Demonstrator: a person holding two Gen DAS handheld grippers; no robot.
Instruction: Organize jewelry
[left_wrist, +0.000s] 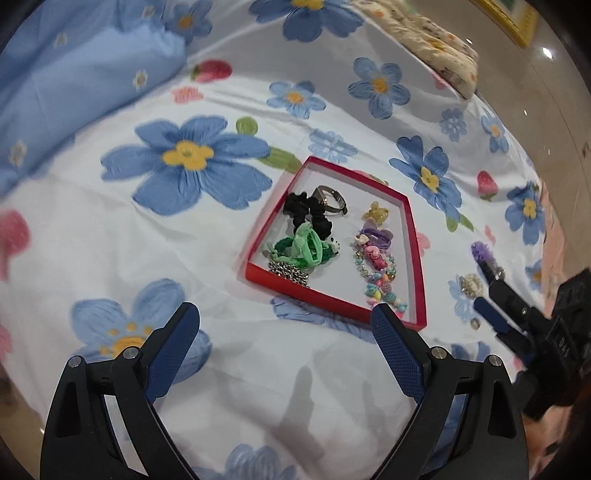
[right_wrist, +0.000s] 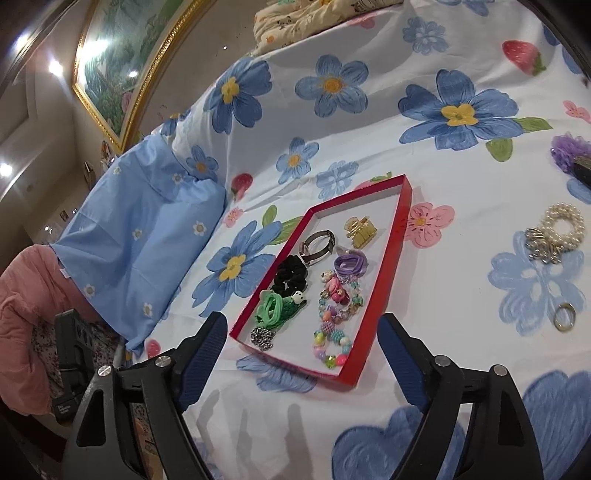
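Observation:
A shallow red box (left_wrist: 332, 301) lies on the flowered bed sheet. It holds a black scrunchie (left_wrist: 304, 210), green hair ties (left_wrist: 306, 249), a silver chain (left_wrist: 290, 275), a watch-like band (left_wrist: 328, 197), a yellow claw clip (left_wrist: 376, 213), purple ties (left_wrist: 373, 236) and bead bracelets (left_wrist: 380, 280). My left gripper (left_wrist: 284, 314) hovers open just before the box's near wall, empty. My right gripper (right_wrist: 303, 325) is open and empty over the near end of the box (right_wrist: 388, 280). Right of the box, on the sheet, lie a pearl bracelet (right_wrist: 561, 225), a ring (right_wrist: 564, 316) and a purple fluffy piece (right_wrist: 570, 151).
A blue pillow (right_wrist: 147, 240) and a pink quilt (right_wrist: 22, 314) lie left of the box. A folded cream blanket (left_wrist: 436, 48) sits at the bed's far edge. A gold-framed painting (right_wrist: 129, 55) hangs on the wall beyond.

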